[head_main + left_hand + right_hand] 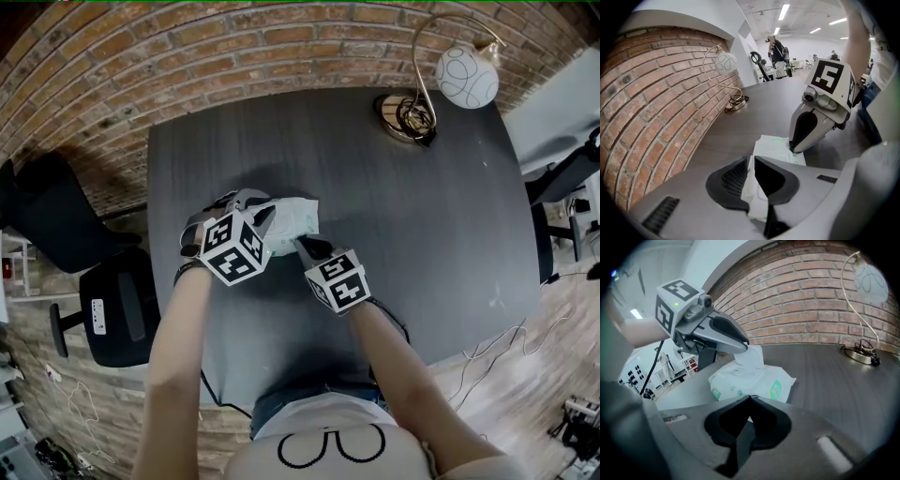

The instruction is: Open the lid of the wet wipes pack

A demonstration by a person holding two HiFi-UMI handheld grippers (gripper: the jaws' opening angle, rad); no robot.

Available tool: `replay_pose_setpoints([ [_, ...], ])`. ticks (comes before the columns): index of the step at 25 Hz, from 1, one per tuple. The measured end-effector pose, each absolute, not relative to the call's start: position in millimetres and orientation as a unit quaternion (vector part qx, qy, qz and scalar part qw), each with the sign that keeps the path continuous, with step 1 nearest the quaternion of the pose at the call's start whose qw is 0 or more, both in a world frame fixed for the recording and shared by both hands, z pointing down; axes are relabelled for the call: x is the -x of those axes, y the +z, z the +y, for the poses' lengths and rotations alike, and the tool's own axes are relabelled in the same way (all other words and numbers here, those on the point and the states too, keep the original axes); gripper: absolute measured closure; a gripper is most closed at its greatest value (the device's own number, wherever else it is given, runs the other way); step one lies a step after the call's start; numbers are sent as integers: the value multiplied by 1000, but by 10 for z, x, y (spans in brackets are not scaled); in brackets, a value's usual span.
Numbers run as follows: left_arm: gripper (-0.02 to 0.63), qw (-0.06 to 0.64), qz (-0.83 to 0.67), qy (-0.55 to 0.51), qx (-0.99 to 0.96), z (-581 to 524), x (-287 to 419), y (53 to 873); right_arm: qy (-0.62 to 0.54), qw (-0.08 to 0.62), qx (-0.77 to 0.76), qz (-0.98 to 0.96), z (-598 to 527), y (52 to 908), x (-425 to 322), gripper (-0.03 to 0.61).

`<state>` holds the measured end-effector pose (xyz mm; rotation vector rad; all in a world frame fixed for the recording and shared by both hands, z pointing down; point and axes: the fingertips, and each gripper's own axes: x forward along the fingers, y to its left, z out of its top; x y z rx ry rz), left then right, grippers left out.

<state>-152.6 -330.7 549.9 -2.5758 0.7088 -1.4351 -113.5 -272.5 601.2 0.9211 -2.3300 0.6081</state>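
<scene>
A white wet wipes pack (pixel 300 217) with green print lies on the dark table (pixel 422 234) in front of me. My left gripper (pixel 751 171) is shut on the pack's thin white lid flap (pixel 751 359), which stands lifted off the top of the pack (pixel 757 385). In the right gripper view the left gripper (pixel 743 345) comes in from the upper left. My right gripper (pixel 750 398) is shut, its tips pinching the near edge of the pack. From the left gripper view the right gripper (pixel 792 147) meets the pack's (pixel 776 143) far corner.
A desk lamp with a white globe (pixel 466 75) and coiled brass base (pixel 405 117) stands at the table's far right corner. A brick wall (pixel 187 56) runs behind the table. A black office chair (pixel 117 314) is at the left.
</scene>
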Motion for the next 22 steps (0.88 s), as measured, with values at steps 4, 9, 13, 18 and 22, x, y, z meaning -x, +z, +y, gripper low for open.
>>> replay_pose_setpoints([
  [4, 562, 45, 251, -460, 851, -3444, 1574, 5553, 231, 277, -342, -868, -2721, 6021, 1136, 578],
  [9, 530, 28, 274, -446, 852, -3616, 1635, 5611, 232, 274, -342, -868, -2723, 6022, 1145, 578],
  [13, 478, 14, 291, -447, 846, -3729, 1699, 5745, 233, 274, -340, -869, -2727, 6017, 1148, 578],
  [18, 453, 5, 309, -455, 835, -3786, 1745, 5938, 232, 278, -340, -868, -2722, 6029, 1145, 578],
  [22, 453, 7, 322, -453, 831, -3800, 1760, 5924, 231, 283, -342, -866, -2728, 6029, 1144, 578],
])
